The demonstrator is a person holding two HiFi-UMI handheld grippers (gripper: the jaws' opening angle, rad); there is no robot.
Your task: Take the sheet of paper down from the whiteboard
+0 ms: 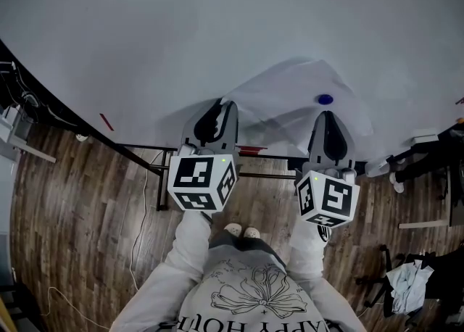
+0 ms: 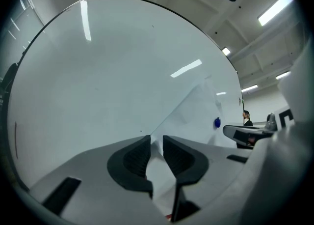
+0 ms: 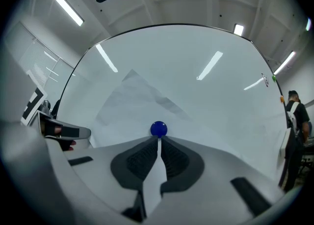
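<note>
My sheet of paper (image 1: 290,95) and whiteboard (image 1: 217,26) are white, the magnet (image 1: 325,98) blue; my left hand-held gripper (image 1: 217,109) and right hand-held gripper (image 1: 328,117) are grey with black-and-white patterned cubes (image 1: 201,182).

Whiteboard (image 1: 181,26) bearing paper (image 1: 290,91) and blue magnet (image 1: 325,99)

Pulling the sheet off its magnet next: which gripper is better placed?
Right. The right gripper is shut on the sheet of paper just below the blue magnet; the left gripper has its jaws apart around the sheet's edge.
</note>
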